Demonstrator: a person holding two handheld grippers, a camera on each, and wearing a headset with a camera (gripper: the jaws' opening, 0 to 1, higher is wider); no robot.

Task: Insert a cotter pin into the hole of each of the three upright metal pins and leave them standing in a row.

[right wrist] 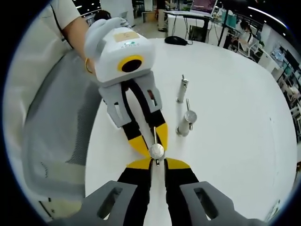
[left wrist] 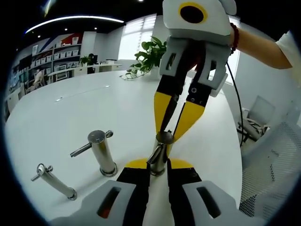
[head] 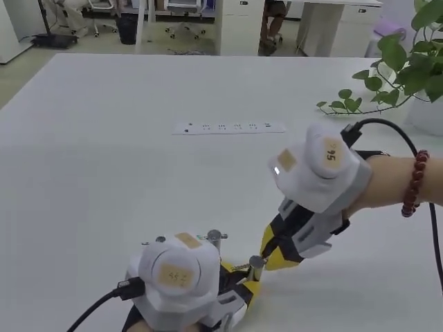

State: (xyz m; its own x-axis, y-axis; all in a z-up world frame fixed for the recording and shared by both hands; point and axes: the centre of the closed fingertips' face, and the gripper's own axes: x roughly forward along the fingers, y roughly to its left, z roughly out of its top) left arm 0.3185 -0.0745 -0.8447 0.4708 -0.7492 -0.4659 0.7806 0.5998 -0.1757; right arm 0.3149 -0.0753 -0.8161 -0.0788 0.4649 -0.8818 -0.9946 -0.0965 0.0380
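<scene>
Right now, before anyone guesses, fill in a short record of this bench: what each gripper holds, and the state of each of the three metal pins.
Left gripper: shut on the nearest pin, which stands upright
Right gripper: shut on a cotter pin at that pin's top
Middle pin: standing, cotter pin fitted
Far pin: standing, cotter pin fitted
Surface: white table

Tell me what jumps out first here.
Two yellow-jawed tools meet at the near edge of the white table. The left tool grips a short upright steel pin, and the right tool sits over the pin's head, holding a thin cotter pin. Beside them stand two more steel pins, each already carrying a cotter pin.
</scene>
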